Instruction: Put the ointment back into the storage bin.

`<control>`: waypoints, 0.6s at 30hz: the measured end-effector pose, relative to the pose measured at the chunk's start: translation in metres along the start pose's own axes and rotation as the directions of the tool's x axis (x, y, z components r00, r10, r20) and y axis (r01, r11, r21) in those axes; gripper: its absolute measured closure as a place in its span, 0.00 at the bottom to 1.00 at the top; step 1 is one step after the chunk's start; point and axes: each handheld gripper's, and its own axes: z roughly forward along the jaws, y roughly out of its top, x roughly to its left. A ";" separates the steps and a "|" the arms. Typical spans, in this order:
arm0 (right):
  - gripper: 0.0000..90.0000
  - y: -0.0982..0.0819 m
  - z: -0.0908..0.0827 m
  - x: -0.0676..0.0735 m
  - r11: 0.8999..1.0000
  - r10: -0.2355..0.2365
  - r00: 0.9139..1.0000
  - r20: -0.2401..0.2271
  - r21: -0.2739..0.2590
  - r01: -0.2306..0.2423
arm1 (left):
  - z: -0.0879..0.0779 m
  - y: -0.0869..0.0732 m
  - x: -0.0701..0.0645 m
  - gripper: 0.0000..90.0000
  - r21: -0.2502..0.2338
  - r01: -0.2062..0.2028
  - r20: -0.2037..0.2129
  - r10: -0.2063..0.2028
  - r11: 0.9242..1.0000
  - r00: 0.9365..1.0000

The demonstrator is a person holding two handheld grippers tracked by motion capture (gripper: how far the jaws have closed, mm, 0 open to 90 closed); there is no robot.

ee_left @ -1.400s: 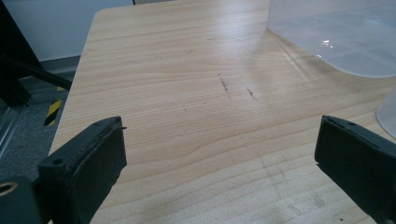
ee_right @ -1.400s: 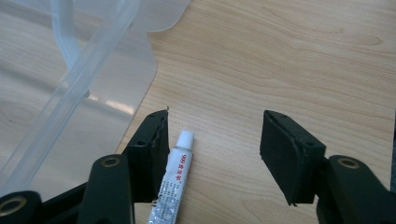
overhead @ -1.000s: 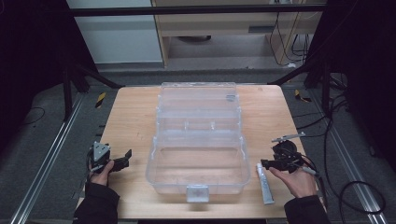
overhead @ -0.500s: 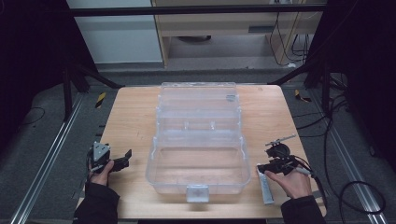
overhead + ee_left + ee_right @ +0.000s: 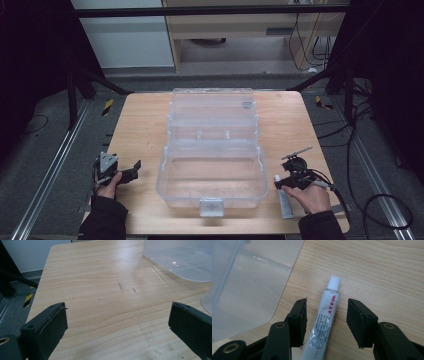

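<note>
Wooden table (image 5: 140, 125), dark room. High view: clear plastic case (image 5: 212, 150) lies open mid-table; tube (image 5: 284, 202) lies flat near the front right corner, right gripper (image 5: 278, 184) at its cap end, left gripper (image 5: 136, 167) parked left of the case.

Left gripper view: jaws spread wide over bare wood, nothing between.

Right gripper view: jaws have just been closing, straddling the tube (image 5: 324, 322), pads not yet touching. Tube looks light, soft-walled, slick; likely dents if squeezed hard. Best pinched mid-body or near the stiffer shoulder below the white cap (image 5: 334, 282).
</note>
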 end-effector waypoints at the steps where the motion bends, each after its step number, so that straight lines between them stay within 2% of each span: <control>1: 0.57 0.000 0.001 0.000 1.000 -0.002 1.000 0.003 0.002 0.002 | 0.000 0.000 0.000 0.02 0.000 0.000 0.000 0.000 1.000 1.000; 7: 0.61 0.001 0.007 0.002 1.000 0.003 1.000 0.001 0.030 -0.003 | 0.000 0.000 0.000 0.02 0.000 0.000 0.001 0.000 1.000 1.000; 18: 0.66 -0.002 0.018 -0.001 0.998 0.018 1.000 0.004 0.063 -0.018 | 0.000 0.000 0.000 0.02 0.001 0.002 0.000 -0.002 1.000 1.000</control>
